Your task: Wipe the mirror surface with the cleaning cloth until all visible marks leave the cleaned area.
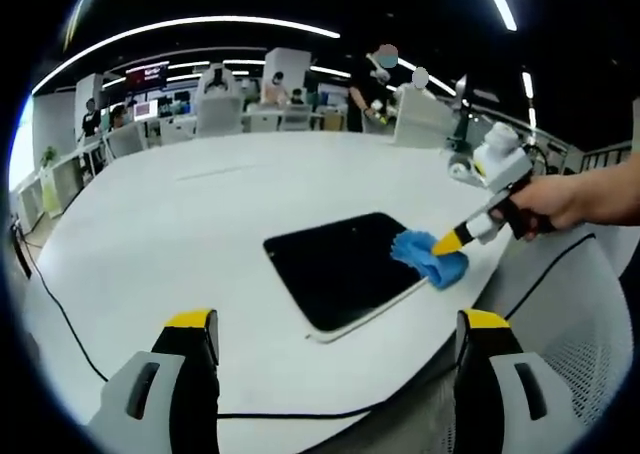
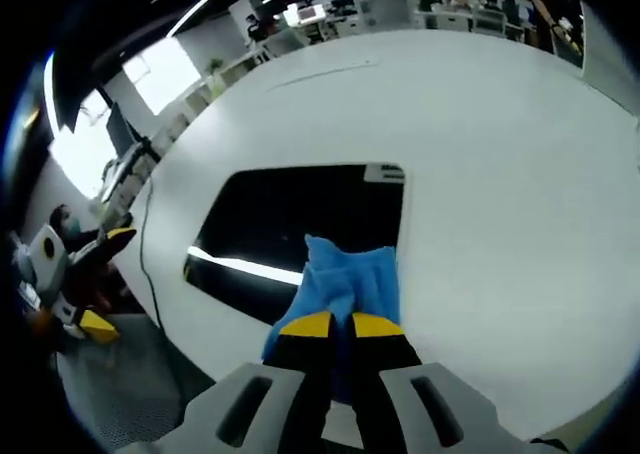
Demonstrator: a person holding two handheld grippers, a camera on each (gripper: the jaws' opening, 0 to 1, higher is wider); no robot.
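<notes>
A dark rectangular mirror [image 1: 340, 267] [image 2: 300, 224] lies flat on the white table [image 1: 200, 214] [image 2: 500, 144]. A blue cleaning cloth [image 1: 430, 255] [image 2: 345, 284] rests on the mirror's edge nearest the right gripper. My right gripper [image 2: 332, 324] is shut on the cloth; in the left gripper view it [image 1: 445, 242] enters from the right, held by a person's hand [image 1: 575, 199]. My left gripper [image 1: 335, 324] stands open above the table's near edge, short of the mirror, holding nothing. In the right gripper view it [image 2: 80, 294] sits at the far left.
A black cable [image 1: 70, 324] runs along the table's near-left edge. Desks, monitors and people [image 1: 270, 99] fill the office behind the table. A mesh chair [image 1: 580, 344] stands at the lower right beside the table.
</notes>
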